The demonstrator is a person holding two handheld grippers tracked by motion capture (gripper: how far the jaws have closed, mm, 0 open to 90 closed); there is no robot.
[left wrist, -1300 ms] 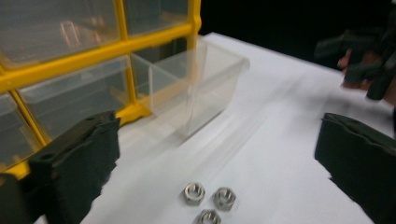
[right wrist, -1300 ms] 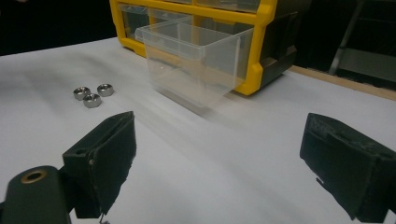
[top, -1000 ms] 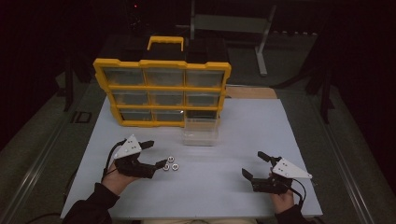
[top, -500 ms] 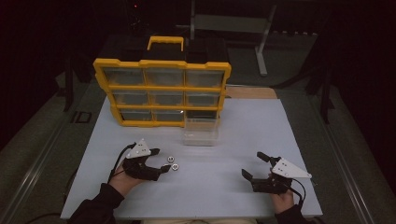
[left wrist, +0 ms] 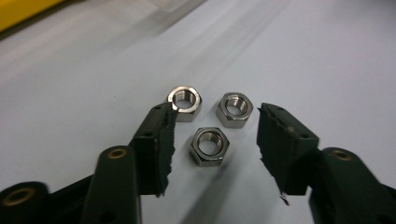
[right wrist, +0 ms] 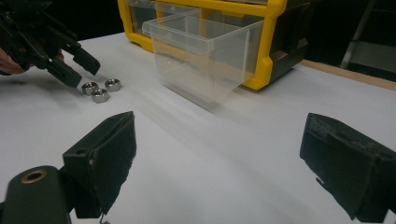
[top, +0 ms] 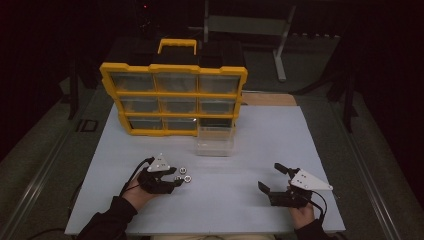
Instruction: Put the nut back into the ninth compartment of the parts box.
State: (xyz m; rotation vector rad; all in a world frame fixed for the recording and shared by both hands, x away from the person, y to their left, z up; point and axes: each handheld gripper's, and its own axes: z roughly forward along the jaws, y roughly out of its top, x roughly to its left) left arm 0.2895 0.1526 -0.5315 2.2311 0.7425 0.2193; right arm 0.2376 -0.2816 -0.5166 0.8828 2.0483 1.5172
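Left gripper: jaws partly open, just been closing, straddling one nut without contact. Right gripper: wide open, empty, over the bench.

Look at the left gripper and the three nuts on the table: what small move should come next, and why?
Probably finish closing the left gripper on the nearest nut. Its jaws have just been closing, that nut lies between them, and the pads do not touch it yet. The other two nuts lie just beyond; one pad nearly meets the left one.
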